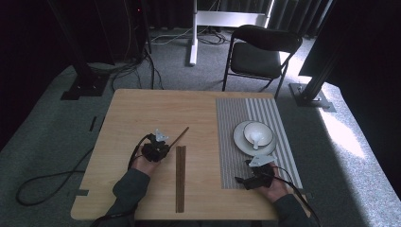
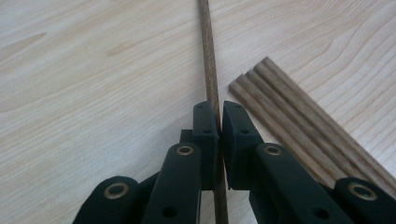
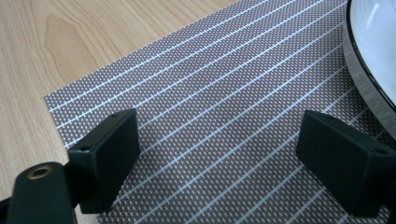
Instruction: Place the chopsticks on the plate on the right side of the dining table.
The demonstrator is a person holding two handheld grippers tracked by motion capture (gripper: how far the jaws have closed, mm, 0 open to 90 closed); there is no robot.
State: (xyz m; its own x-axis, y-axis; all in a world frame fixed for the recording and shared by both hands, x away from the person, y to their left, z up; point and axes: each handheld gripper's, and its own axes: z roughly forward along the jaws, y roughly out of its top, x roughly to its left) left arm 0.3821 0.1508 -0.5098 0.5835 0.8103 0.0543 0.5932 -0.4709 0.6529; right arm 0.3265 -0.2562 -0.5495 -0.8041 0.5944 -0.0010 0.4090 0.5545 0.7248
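The left gripper (image 2: 219, 122) is clamping a single brown chopstick (image 2: 210, 70), with the jaws pinched tight on it from both sides. In the high view that chopstick (image 1: 180, 136) is sticking out at an angle from the left gripper (image 1: 163, 147), pointing toward the far right, roughly mid-table. Just beside it, the rest of the chopsticks (image 1: 180, 177) are lying together in a neat bundle on the wooden table (image 1: 142, 109), running straight toward the near edge. From the left gripper view their tips (image 2: 261, 77) are sitting close to the held one but apart from it.

The right gripper (image 3: 219, 158) is hanging over the near left corner of the striped placemat (image 3: 224, 84) with its jaws spread wide and nothing between them. A white plate (image 1: 239, 139) with a bowl (image 1: 257, 134) on it is sitting on the placemat just past that gripper, and there's a white spoon (image 1: 256, 139) lying in the bowl.
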